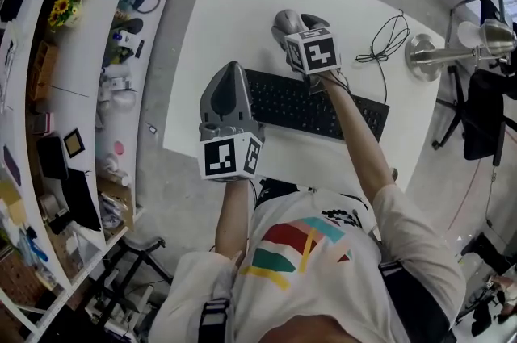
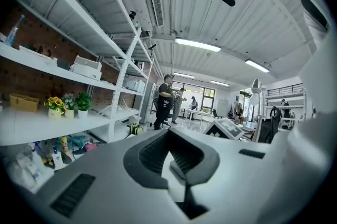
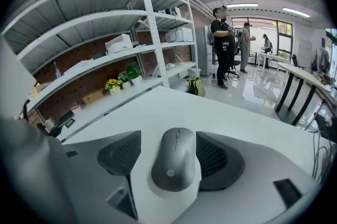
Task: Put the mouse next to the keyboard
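Observation:
A grey mouse [image 3: 174,162] lies on the white table [image 1: 234,2], just beyond the far edge of the black keyboard [image 1: 323,111]. My right gripper [image 3: 168,137] is open wide around it, with a dark pad on each side of the mouse; a strip of table shows at the left pad [image 3: 124,154]. In the head view my right gripper [image 1: 292,20] covers most of the mouse. My left gripper [image 1: 229,69] hovers over the keyboard's left end, its jaws together with nothing between them; its own view looks across the room.
A desk lamp base [image 1: 432,57] and a thin black cable [image 1: 386,39] sit at the table's right side. White shelves [image 1: 121,51] crowded with small items run along the left. A dark chair [image 1: 485,119] stands to the right.

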### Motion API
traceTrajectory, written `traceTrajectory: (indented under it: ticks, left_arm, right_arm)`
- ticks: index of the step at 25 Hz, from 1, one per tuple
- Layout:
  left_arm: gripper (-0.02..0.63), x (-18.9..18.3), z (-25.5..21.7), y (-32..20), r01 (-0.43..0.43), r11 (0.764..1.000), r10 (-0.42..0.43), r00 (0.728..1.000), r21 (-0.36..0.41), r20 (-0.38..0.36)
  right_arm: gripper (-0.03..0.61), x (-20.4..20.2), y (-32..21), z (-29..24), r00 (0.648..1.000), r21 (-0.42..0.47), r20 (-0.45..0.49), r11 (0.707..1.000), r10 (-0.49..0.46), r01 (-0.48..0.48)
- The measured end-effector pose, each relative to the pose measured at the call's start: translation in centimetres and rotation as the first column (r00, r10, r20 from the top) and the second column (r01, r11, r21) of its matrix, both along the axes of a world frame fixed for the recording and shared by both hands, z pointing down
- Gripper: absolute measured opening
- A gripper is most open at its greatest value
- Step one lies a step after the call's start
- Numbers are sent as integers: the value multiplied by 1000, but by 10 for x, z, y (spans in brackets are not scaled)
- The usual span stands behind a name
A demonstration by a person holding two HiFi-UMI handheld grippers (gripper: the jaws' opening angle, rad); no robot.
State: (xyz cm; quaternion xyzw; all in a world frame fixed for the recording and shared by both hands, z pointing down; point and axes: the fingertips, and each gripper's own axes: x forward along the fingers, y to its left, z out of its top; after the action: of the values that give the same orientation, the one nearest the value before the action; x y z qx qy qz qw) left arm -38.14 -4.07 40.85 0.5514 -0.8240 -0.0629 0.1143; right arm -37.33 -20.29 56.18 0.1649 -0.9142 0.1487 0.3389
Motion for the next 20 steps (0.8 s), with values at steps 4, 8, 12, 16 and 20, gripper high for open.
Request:
traceTrajectory:
  ticks: [4, 8, 12, 16, 20]
  left_arm:
    - [44, -17, 22, -2, 9, 999, -10, 1000, -39, -29]
    - [44, -30, 36, 0, 23, 999, -26, 997, -46, -70]
    - [44, -38, 40, -5, 23, 999, -27, 997, -47, -78]
    - [44, -43, 43, -7, 30, 999, -33, 996, -46, -79]
    - [44, -44, 43, -7, 30, 999, -34, 996, -42, -82]
  right_arm:
    - [305, -6, -8, 23, 997, -3, -74, 1000, 27, -27]
    - [305, -12, -12, 38, 992, -18, -117, 998, 55, -57]
    - [305, -14, -14, 46, 987, 3, -148, 998, 65, -66]
    - [305, -16, -16, 46, 985, 31, -143, 996, 92, -89]
    - [304, -12, -20, 47, 981, 36, -161, 994, 108, -104]
